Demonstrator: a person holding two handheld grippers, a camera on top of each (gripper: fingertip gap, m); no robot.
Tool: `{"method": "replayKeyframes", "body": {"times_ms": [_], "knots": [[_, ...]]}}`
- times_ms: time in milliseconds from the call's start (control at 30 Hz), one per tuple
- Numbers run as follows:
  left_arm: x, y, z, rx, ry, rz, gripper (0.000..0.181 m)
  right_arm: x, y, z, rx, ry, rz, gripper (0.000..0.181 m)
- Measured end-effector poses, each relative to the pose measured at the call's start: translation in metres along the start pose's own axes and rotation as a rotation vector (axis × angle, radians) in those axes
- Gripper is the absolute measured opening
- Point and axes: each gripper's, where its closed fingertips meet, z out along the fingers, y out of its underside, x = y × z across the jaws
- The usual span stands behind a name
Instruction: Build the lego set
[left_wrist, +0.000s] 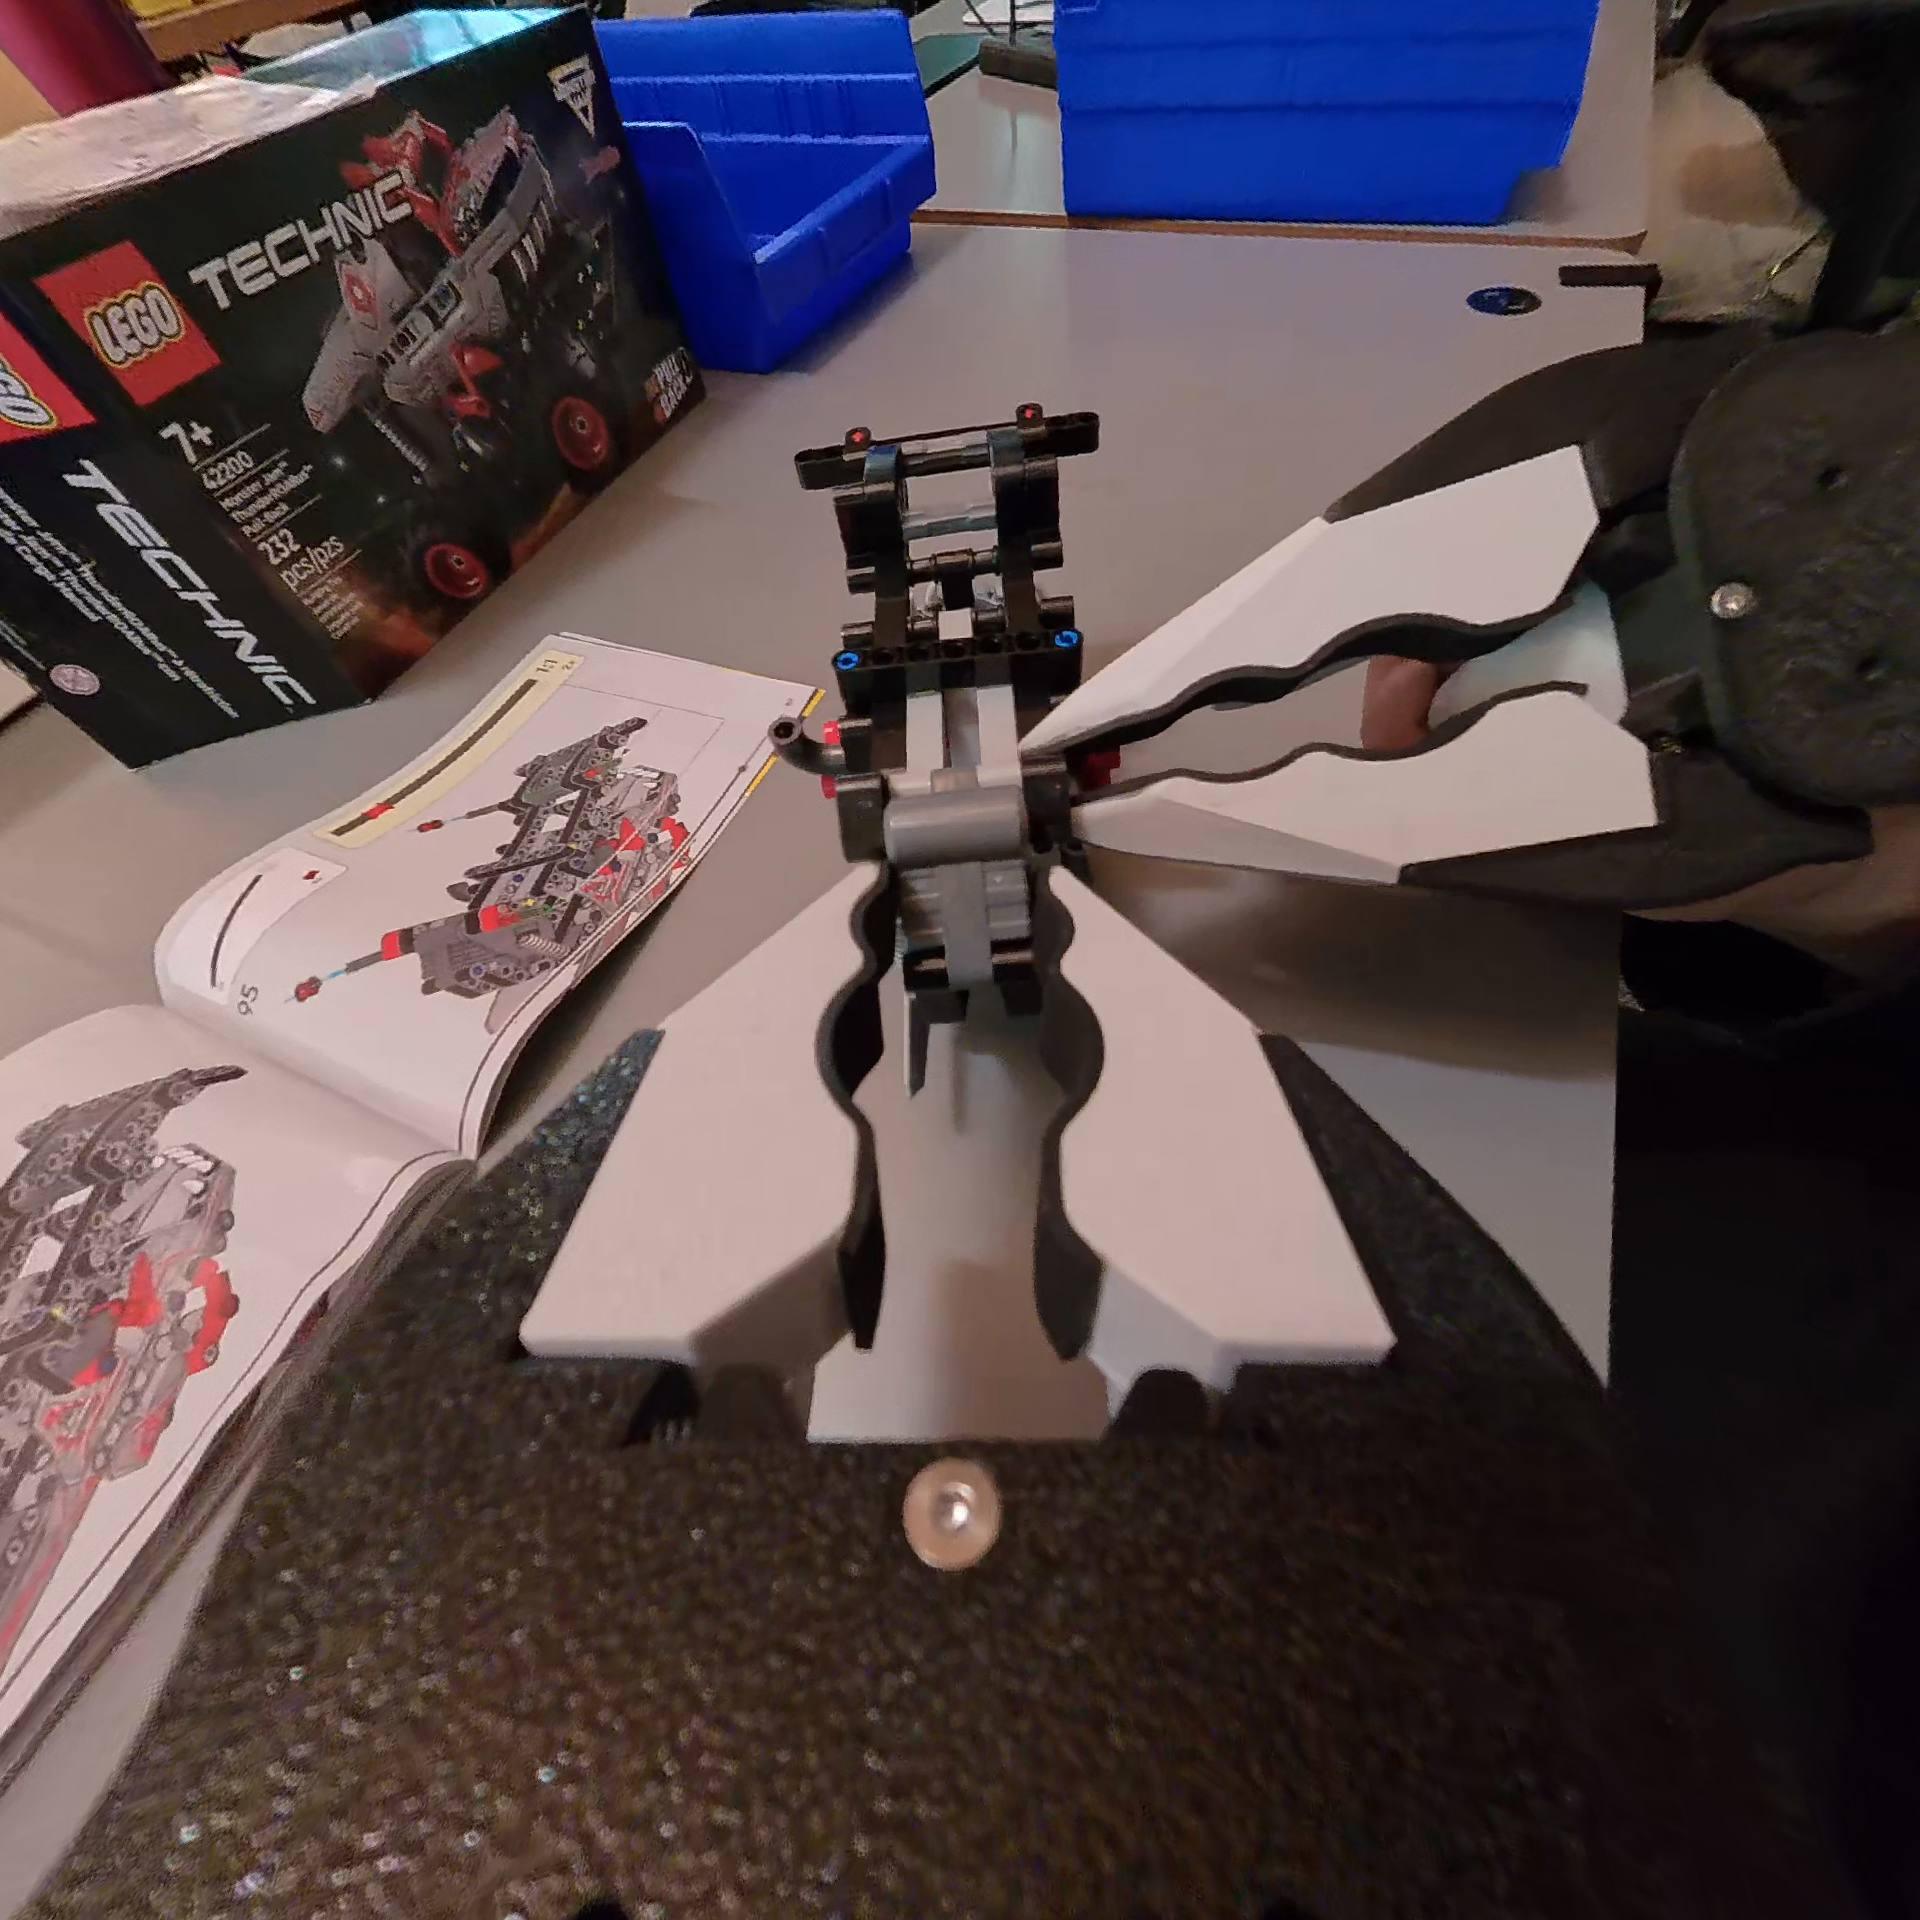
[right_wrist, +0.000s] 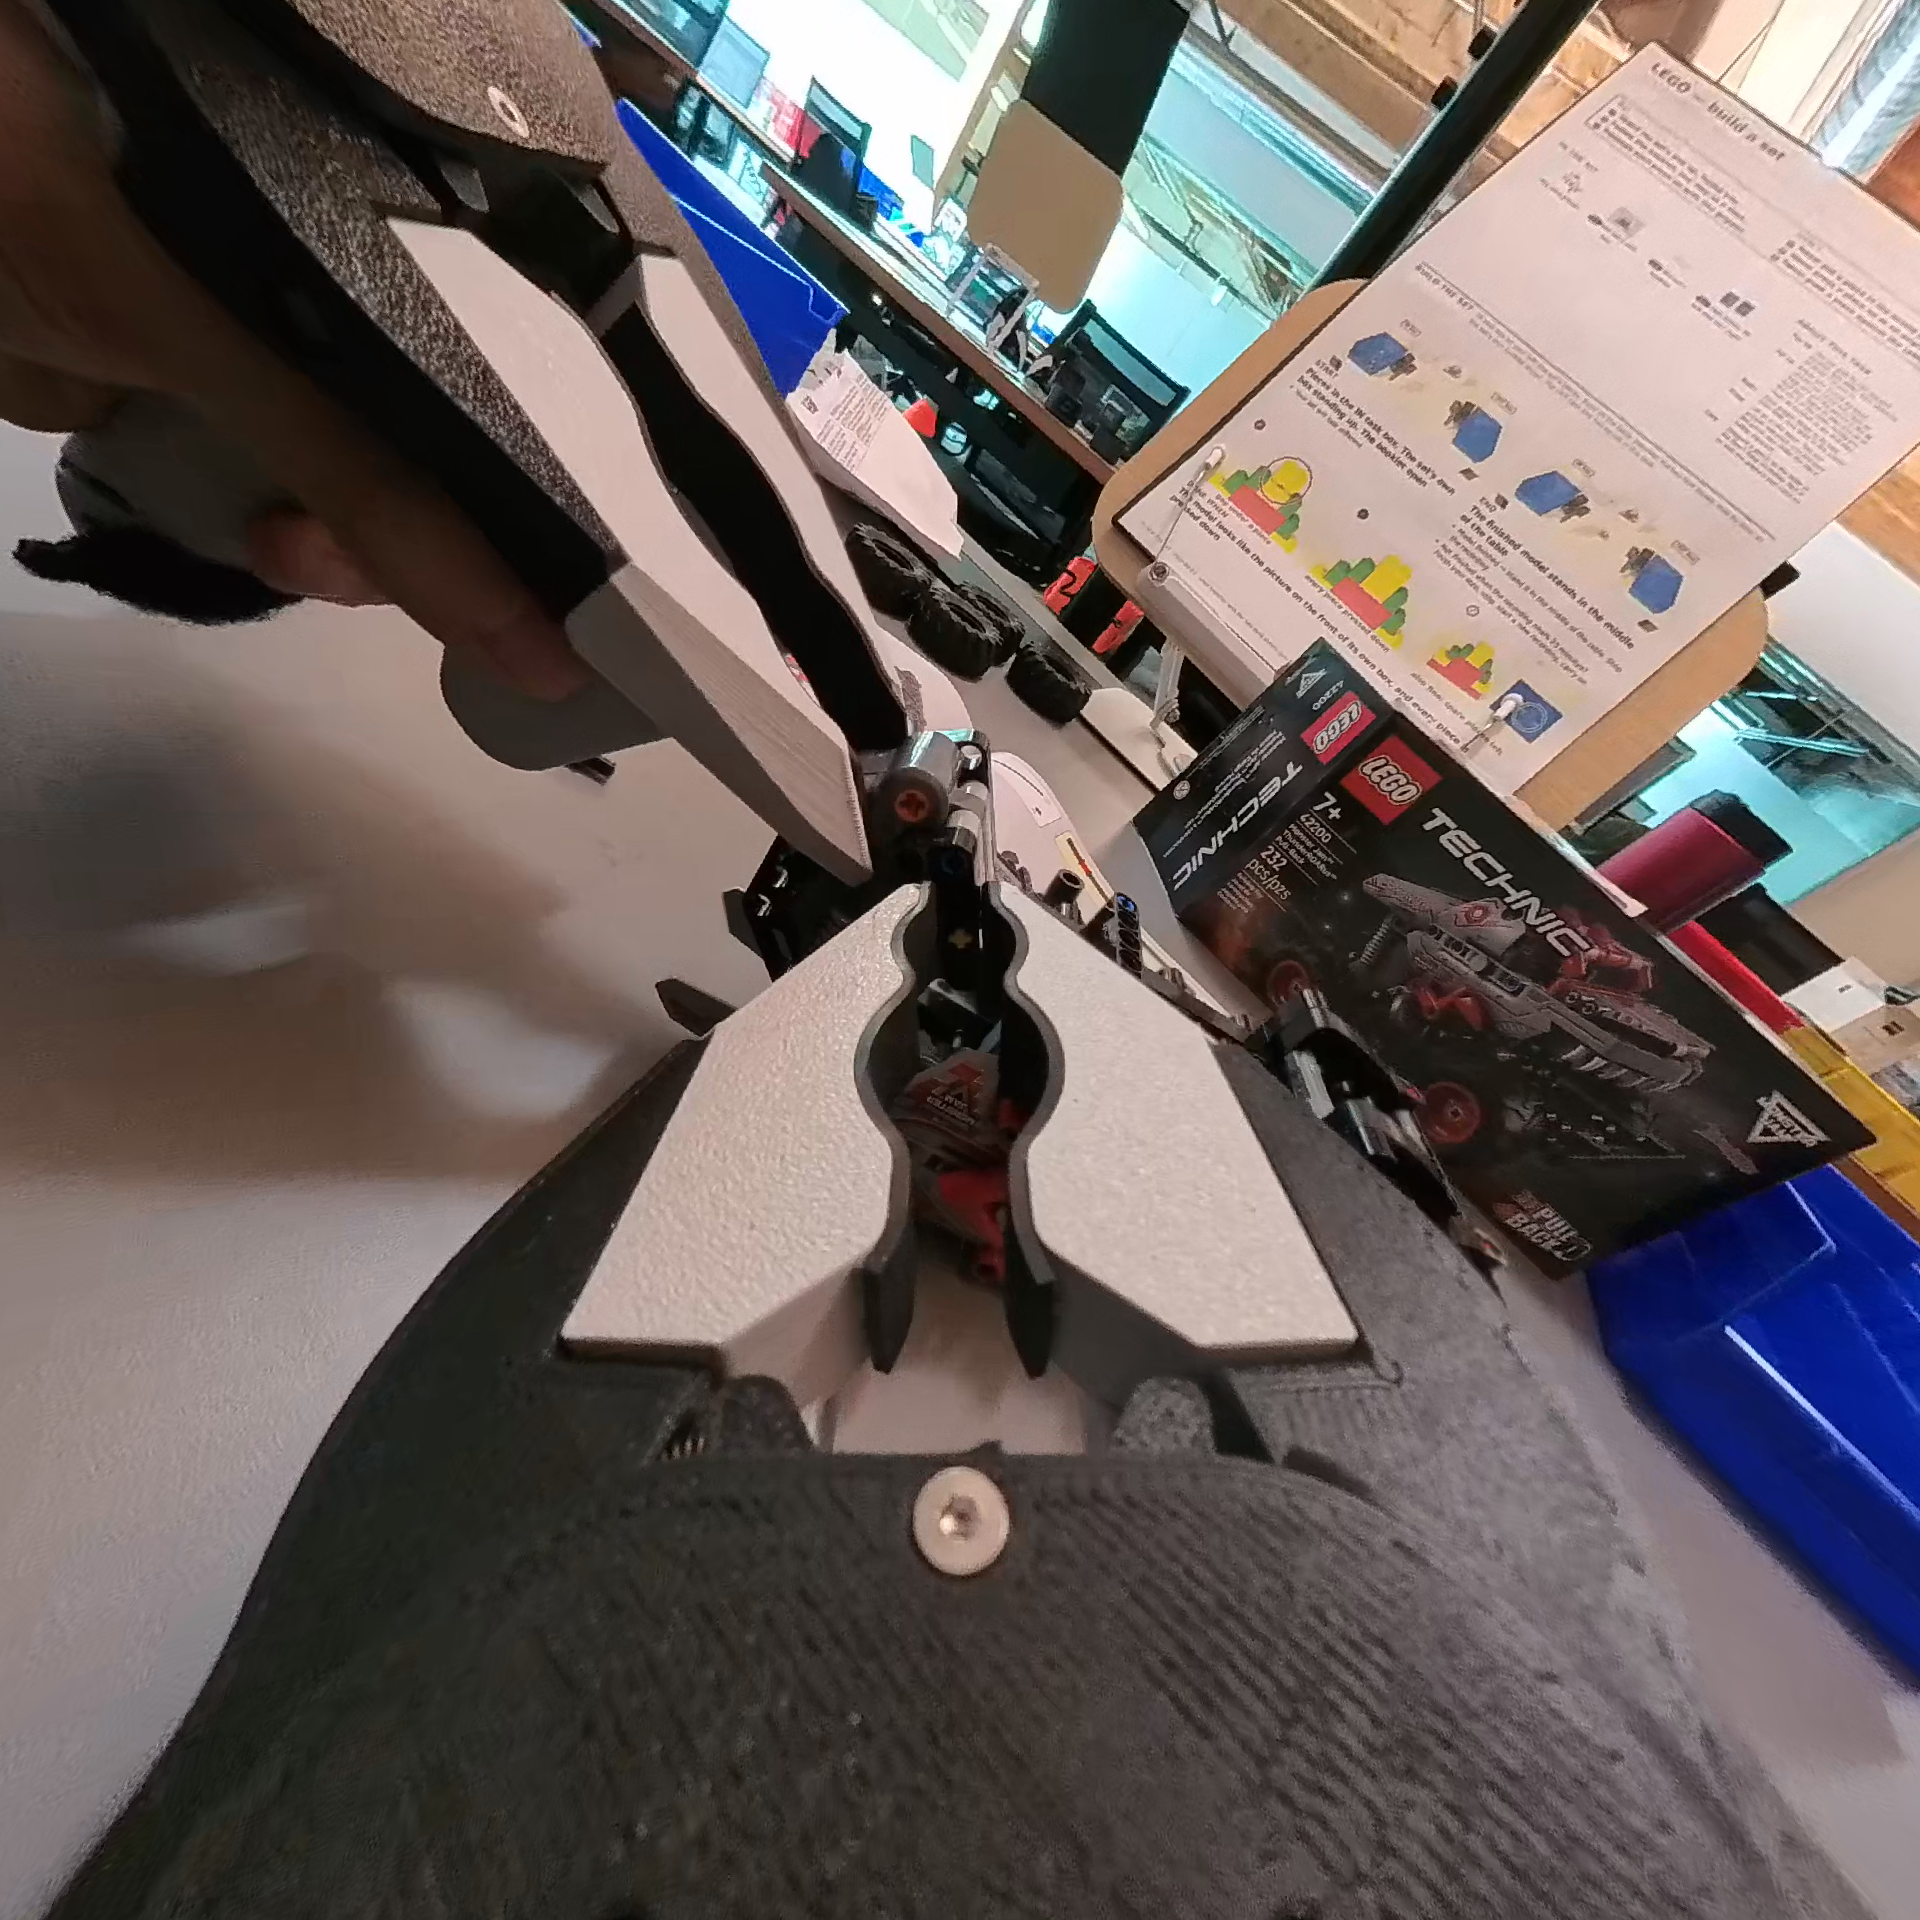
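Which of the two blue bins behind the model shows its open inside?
The left blue bin, right beside the set box: its cut-down front shows the hollow inside. The right blue bin shows only a closed wall.

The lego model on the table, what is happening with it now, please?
A person works with two tools. The left hand-held gripper is shut on the near end of the half-built lego chassis, holding it over the grey table. The right hand-held gripper pinches a small red piece at the chassis's side. The open instruction booklet and the set's box lie alongside.
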Motion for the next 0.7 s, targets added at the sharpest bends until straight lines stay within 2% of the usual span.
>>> {"method": "replayKeyframes", "body": {"times_ms": [133, 233, 400, 700], "knots": [[0.0005, 0.0002, 0.0, -0.004, 0.014, 0.013, 0.023, -0.0025, 0.0035, 0.0027, -0.021, -0.004, -0.023, 0.013], [0.0004, -0.0009, 0.0005, 0.006, 0.02, 0.011, 0.023, 0.0005, 0.0013, 0.0021, -0.026, 0.017, -0.044, 0.006], [-0.0054, -0.0016, 0.0047, 0.014, -0.034, 0.036, 0.025, 0.0015, 0.0007, 0.0045, -0.036, 0.041, -0.055, 0.006], [-0.0057, 0.0003, 0.0046, 0.01, -0.033, 0.046, 0.024, -0.0006, 0.0, 0.0058, -0.021, 0.015, -0.027, 0.008]]}}
